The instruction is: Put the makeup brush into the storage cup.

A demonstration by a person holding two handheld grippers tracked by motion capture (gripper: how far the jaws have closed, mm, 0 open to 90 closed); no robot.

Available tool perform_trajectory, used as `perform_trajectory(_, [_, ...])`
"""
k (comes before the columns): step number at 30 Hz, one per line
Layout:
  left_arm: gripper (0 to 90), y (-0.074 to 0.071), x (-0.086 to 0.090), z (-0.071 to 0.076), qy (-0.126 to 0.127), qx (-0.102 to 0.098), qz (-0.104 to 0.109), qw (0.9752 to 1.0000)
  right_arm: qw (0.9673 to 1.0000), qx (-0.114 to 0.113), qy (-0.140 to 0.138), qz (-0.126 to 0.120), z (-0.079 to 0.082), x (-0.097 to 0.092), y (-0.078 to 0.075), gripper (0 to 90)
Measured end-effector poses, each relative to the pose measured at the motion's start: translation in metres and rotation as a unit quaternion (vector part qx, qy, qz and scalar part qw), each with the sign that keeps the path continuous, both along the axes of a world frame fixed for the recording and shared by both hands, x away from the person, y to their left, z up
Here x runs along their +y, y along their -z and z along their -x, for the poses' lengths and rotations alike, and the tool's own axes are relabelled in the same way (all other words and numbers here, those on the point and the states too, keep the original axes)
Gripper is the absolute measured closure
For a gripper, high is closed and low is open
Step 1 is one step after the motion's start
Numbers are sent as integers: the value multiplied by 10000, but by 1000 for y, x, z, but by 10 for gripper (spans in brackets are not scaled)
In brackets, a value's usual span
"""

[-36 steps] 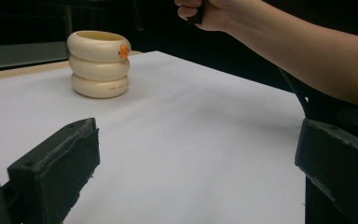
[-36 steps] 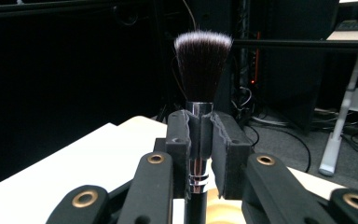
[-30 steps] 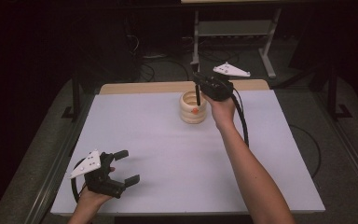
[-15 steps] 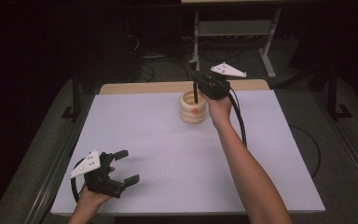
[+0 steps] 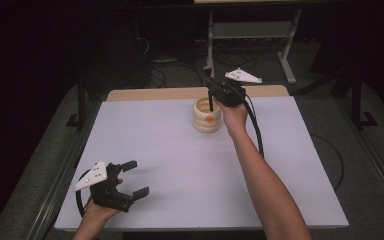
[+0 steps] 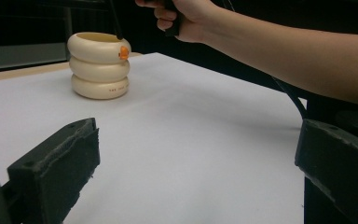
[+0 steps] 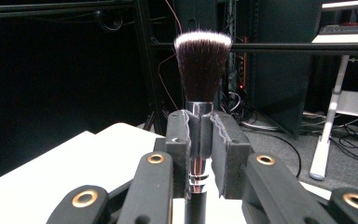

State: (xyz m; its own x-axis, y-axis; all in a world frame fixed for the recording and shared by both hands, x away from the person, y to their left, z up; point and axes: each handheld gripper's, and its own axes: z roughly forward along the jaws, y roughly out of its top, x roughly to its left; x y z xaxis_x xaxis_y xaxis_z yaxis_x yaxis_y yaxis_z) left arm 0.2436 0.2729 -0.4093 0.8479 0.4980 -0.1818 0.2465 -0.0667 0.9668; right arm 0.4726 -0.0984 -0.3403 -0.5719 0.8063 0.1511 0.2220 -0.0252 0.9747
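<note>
Right gripper view had my right gripper clamped tight on the brush, jaws pinching the shiny metal ferrule just under the dark, white-tipped bristles, the black handle running down between them. I judged the brush light and stiff along handle and ferrule, but that polished metal looked slippery, so a firm squeeze there made sense; the bristles were soft and would splay, so not a place to grab. In the high view the right gripper sat over the holder, a cream stack of three rings with an orange dot, near the far edge of the tabletop, with the handle pointing down into its open top. Whether the handle tip touched the bottom I could not tell. The holder looked light enough to tip if the handle dragged on its rim. My left gripper rested well apart at the near left corner, jaws wide open, holding nothing.
</note>
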Motion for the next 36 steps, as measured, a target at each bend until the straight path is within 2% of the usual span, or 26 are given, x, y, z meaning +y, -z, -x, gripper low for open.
perform_trajectory(9, [0,0,0,0,-2,-43,23,10000,9999,91,29,81,-5,2,9,770])
perform_trajectory(12, [0,0,0,0,-15,-6,58,10000,9997,115,17,210,-7,4,13,770])
perform_trajectory(18, [0,0,0,-1,23,-79,22,10000,9991,176,-39,396,-8,10,19,770])
perform_trajectory(24, [0,0,0,0,27,-75,1,10000,9985,231,-58,491,-8,11,22,769])
perform_trajectory(36, [0,-1,0,0,32,-50,-22,10000,9977,367,-106,568,-9,12,27,769])
